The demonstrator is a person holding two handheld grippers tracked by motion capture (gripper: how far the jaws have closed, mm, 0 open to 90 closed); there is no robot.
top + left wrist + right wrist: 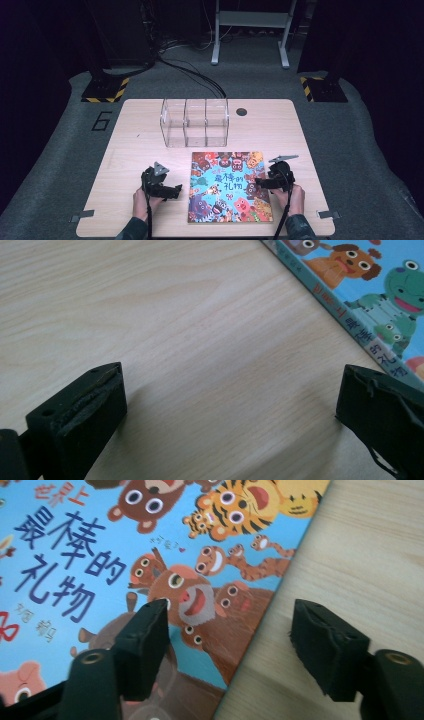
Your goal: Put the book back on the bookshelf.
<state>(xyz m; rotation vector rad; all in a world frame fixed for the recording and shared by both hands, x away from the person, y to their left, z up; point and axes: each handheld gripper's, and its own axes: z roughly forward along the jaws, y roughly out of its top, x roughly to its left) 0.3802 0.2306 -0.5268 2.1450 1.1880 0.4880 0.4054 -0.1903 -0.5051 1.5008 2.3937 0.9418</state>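
Picture book flat on the wooden surface [125, 150]

The book [230, 187], bright blue with cartoon animals, lies between the left gripper [172, 192] and right gripper [256, 184]; both have their jaws apart, the right astride its edge.

one picture book [230, 187], one clear organiser [195, 122] (three compartments), two grippers [176, 192] [256, 184], one table [135, 135].

Clear plastic organizer [195, 122] with three compartments stood near far edge of wooden table [135, 145], about mid-width, empty as far as could be told. Small dark round grommet [242, 111] sat just right of it, close to far edge. Two metal brackets [81, 216] stuck out at table's near corners. Yellow-black striped bases [105, 90] and cables [195, 75] lay on grey floor beyond.
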